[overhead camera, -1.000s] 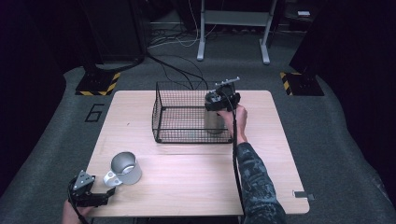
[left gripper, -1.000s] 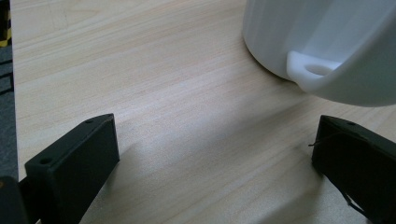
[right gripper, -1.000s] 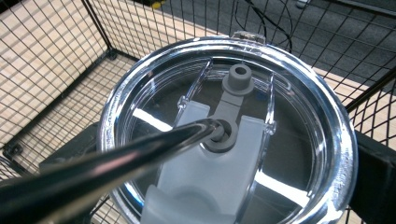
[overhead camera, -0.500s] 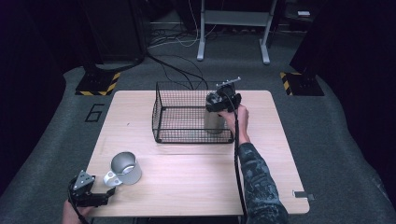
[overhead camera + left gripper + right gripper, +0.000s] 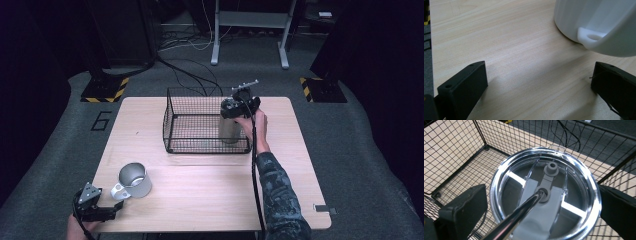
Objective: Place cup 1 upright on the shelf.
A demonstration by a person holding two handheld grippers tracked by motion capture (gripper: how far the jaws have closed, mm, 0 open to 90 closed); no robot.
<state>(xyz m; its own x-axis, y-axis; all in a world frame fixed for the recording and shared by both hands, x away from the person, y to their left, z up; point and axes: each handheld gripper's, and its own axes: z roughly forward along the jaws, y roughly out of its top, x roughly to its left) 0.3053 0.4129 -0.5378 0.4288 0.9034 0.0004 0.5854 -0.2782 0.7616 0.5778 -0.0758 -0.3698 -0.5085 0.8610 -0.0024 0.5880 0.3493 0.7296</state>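
Observation:
A steel tumbler [image 5: 230,129] with a clear lid [image 5: 544,192] and a metal straw stands upright in the right end of a black wire basket [image 5: 172,117]. My right gripper [image 5: 239,105] comes down on it from above, its jaws pressed against opposite sides of the lid rim [image 5: 541,205]. A silver mug with a white handle [image 5: 134,180] stands near the table's front left. My left gripper [image 5: 107,210] lies low at the front left corner, open [image 5: 539,82], with the mug's white wall and handle [image 5: 596,22] just ahead and to the right, untouched.
The basket's mesh walls [image 5: 454,150] rise close around the tumbler. The wooden table [image 5: 200,195] has bare room between basket and mug. Cables and yellow-black floor blocks [image 5: 105,90] lie beyond the far edge.

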